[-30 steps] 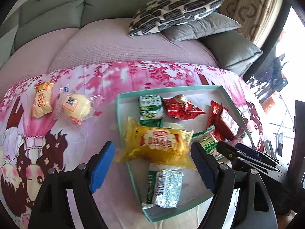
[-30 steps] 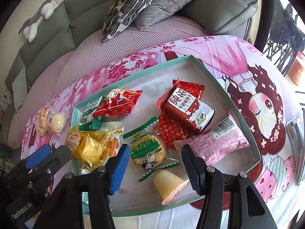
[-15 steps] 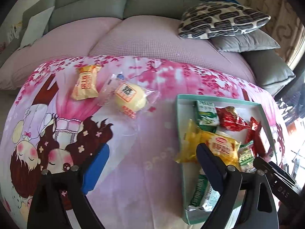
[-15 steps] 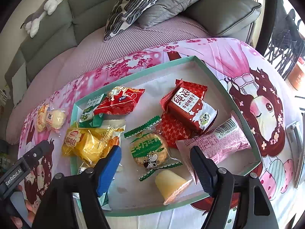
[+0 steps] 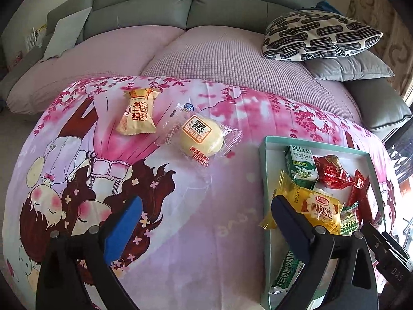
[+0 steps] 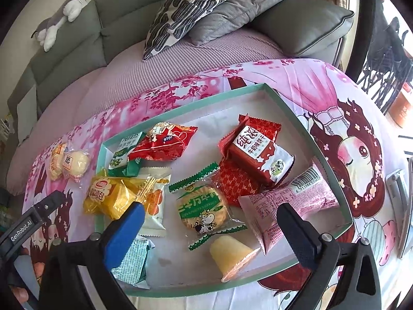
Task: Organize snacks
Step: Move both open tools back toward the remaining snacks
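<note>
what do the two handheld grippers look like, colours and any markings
Both are black plastic, each with two angled fingers held by silver screws. The left gripper and the right gripper each carry a bright blue pad on one finger and a darker navy ribbed pad on the other. White GenRobot.AI lettering marks the left gripper's body.

A grey sofa (image 5: 196, 7) with a mauve seat cover (image 5: 214, 56) carries a black-and-white patterned pillow (image 5: 320, 36) lying on a grey cushion (image 5: 351, 68), a plush toy (image 6: 62, 15) sprawls on its backrest, and a pink cartoon-print cloth (image 5: 206, 232) drapes its front.
</note>
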